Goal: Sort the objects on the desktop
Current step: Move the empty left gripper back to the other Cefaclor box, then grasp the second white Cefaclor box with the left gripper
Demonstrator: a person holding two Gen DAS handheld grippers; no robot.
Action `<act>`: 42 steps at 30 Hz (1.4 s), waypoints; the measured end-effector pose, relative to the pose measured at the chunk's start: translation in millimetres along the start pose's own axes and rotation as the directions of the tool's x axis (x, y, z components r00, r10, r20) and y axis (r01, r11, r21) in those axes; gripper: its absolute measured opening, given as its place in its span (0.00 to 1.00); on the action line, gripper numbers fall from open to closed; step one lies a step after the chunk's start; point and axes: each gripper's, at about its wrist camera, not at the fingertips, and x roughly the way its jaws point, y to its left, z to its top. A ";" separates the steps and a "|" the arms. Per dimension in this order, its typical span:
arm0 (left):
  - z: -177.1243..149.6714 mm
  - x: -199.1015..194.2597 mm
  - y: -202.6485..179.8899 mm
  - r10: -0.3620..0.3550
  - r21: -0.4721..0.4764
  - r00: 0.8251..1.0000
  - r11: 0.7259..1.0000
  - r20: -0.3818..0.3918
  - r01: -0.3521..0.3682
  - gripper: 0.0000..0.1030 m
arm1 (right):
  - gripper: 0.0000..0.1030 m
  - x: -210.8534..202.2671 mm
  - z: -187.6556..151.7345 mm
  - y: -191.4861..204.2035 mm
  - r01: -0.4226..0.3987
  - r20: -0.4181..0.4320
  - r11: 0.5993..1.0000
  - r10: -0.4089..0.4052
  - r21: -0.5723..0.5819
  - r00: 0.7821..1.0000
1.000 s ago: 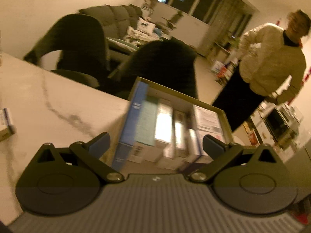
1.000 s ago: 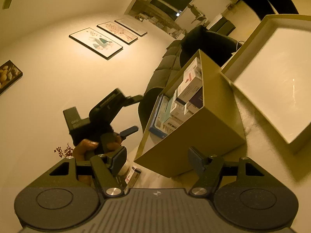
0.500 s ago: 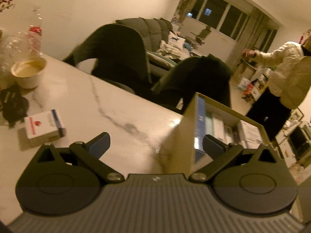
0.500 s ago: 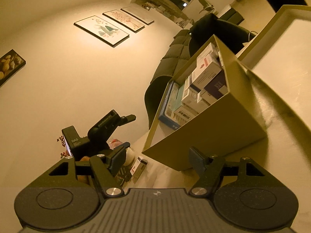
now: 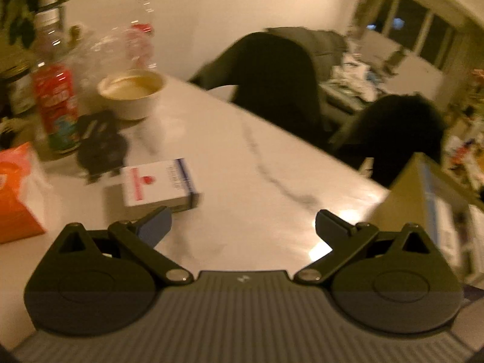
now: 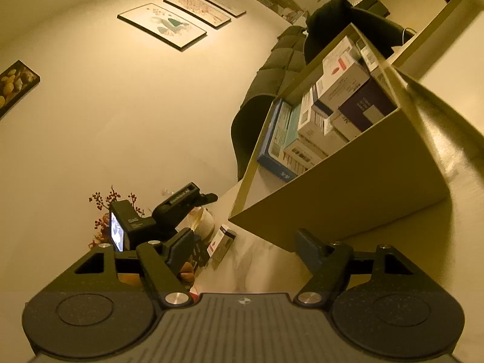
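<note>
Our grippers, left [image 5: 243, 222] and right [image 6: 244, 243], gape empty; several cartons fill the box [image 6: 348, 181], one small carton [image 5: 160, 186] seemingly remains on the surface [image 5: 242, 157].

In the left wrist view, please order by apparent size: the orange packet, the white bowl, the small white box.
1. Orange packet, cut by the edge.
2. Small white box and white bowl: alike; the box is nearer, so unsure.

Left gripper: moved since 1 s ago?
Yes. The left gripper has swung left: the open storage box it faced is now at the frame's right edge, and the small white carton sits just ahead, jaws open.
</note>
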 end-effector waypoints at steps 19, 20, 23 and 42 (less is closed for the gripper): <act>-6.2 65.4 31.8 0.287 -0.078 0.956 0.954 -0.052 -0.291 1.00 | 0.77 49.9 -4.3 -4.1 0.027 -0.103 1.000 -0.026 0.003 0.994; -6.5 68.4 32.4 0.296 -0.079 0.953 0.951 -0.056 -0.300 1.00 | 0.77 52.6 -5.1 -3.6 0.029 -0.110 1.000 -0.029 0.001 0.994; -7.7 76.7 33.3 0.316 -0.087 0.946 0.943 -0.067 -0.321 1.00 | 0.77 60.8 -7.6 -1.8 0.035 -0.130 0.999 -0.035 -0.004 0.991; -7.1 92.6 37.7 0.367 -0.125 0.930 0.922 -0.019 -0.367 0.98 | 0.81 85.3 -10.2 22.8 0.155 -0.180 0.979 -0.178 -0.136 0.968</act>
